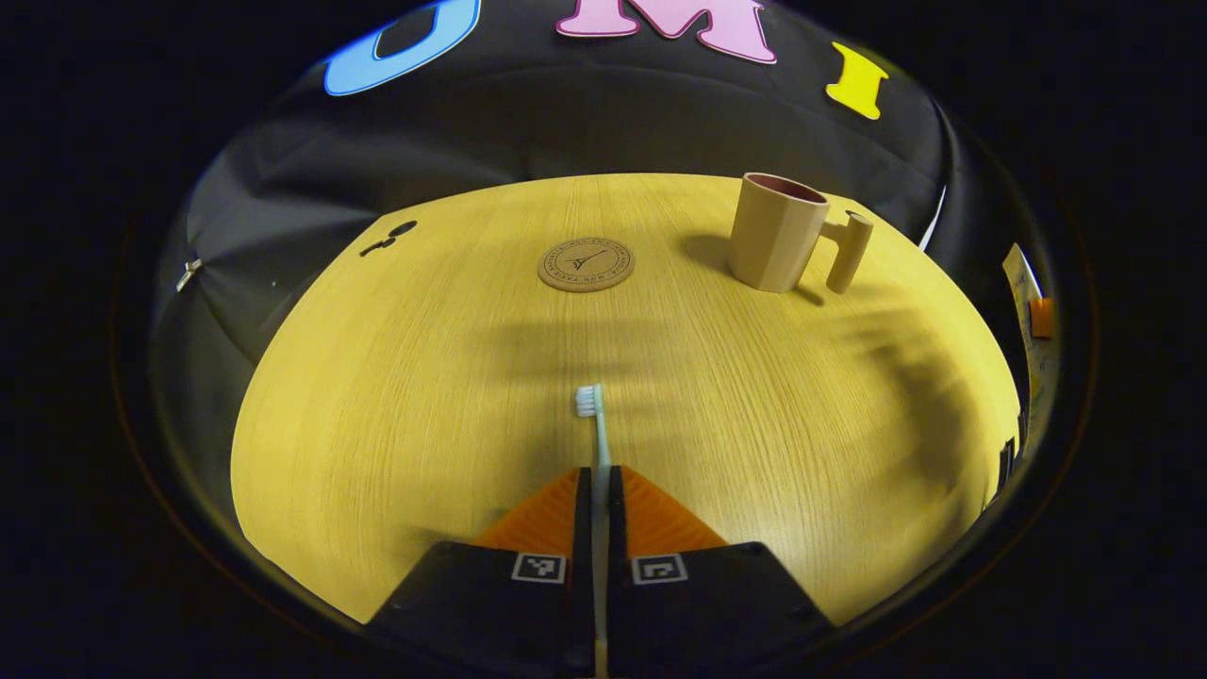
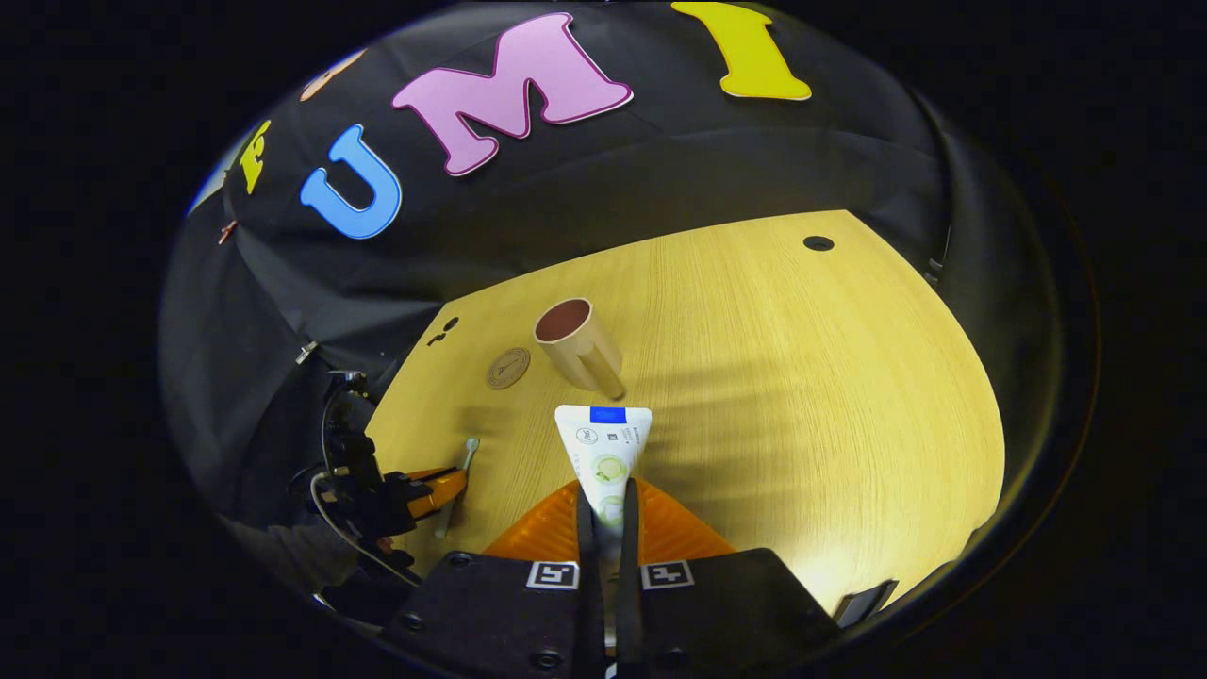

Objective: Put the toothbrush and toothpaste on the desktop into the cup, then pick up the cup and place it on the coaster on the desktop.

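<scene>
A: In the left gripper view, the left gripper point(image 1: 600, 490) has its fingers pressed together on the handle of the toothbrush point(image 1: 594, 429). The bristle head points forward over the desktop point(image 1: 396, 396). The cup point(image 1: 778, 231) stands upright far ahead to the right, and the coaster point(image 1: 586, 263) lies flat to its left, apart from it.

B: What can go wrong there?

A: I think the brush is thin and held near its end, so it can swing or slip between the fingers, and its head can hit the cup rim and tip the cup. The way to the cup is free, but the cup stands near the far edge.

B: And the right gripper view?

A: The right gripper point(image 2: 611, 500) is closed on the toothpaste point(image 2: 605, 451), wide end forward. The cup point(image 2: 577, 345) is just ahead, the coaster point(image 2: 508, 368) beside it. The left gripper point(image 2: 443, 486) is low at the left, with the toothbrush point(image 2: 460, 476).

B: The risk?

A: Both hands going to one small opening can collide. On the right the desktop point(image 2: 830, 396) has much open room.
</scene>
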Motion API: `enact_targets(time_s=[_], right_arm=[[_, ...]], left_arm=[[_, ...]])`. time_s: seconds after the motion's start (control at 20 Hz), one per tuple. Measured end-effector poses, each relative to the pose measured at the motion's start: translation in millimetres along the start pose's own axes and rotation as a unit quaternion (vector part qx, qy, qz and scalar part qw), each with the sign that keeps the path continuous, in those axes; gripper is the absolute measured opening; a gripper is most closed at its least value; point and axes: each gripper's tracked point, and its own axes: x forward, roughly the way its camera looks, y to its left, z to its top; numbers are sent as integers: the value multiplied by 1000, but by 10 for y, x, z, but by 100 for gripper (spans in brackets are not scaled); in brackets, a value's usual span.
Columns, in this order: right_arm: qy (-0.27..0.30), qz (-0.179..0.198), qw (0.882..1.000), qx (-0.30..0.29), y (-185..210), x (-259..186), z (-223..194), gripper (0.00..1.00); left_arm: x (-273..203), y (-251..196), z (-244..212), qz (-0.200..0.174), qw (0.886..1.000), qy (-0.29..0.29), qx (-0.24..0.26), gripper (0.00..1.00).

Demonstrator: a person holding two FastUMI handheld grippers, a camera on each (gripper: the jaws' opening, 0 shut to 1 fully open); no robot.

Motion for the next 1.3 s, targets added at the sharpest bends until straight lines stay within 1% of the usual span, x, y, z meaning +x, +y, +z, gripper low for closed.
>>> enact_targets(time_s=[0.05,0.15,0.25,0.35,0.45,0.6,0.75,0.9,1.0,1.15,1.25,1.3], right_arm=[[0,0,1000,0,-6,5,-13,9],[-2,2,1000,-3,10,3,-15,9],[-12,12,1000,-1,65,-13,34,9],[-36,27,999,9,159,-34,168,9],[-56,35,998,3,238,-62,303,9],[-100,56,993,-14,391,-104,639,9],[-158,86,983,-16,593,-81,1152,9],[-211,117,970,-19,774,121,1666,9],[-234,131,963,-20,861,358,1936,8],[-263,136,954,-39,933,748,2297,8],[-278,134,949,-59,965,1051,2445,8],[-278,133,949,-65,962,1210,2465,8]], left_arm=[[4,5,12,-1,1000,-1,3,7],[-4,-2,27,-1,1000,-6,3,7],[-38,-5,36,-2,1000,-9,0,6],[-143,-37,129,-11,999,-31,-8,6],[-300,-61,243,-16,998,-53,-22,6],[-602,-132,486,-33,994,-91,-54,6],[-973,-189,724,-43,987,-130,-78,6],[-1315,-239,857,-45,981,-162,-94,6],[-1516,-289,879,-44,978,-175,-101,6],[-1717,-367,778,-44,975,-178,-124,6],[-1775,-384,650,-36,975,-171,-135,6],[-1790,-388,582,-31,976,-166,-140,6]])
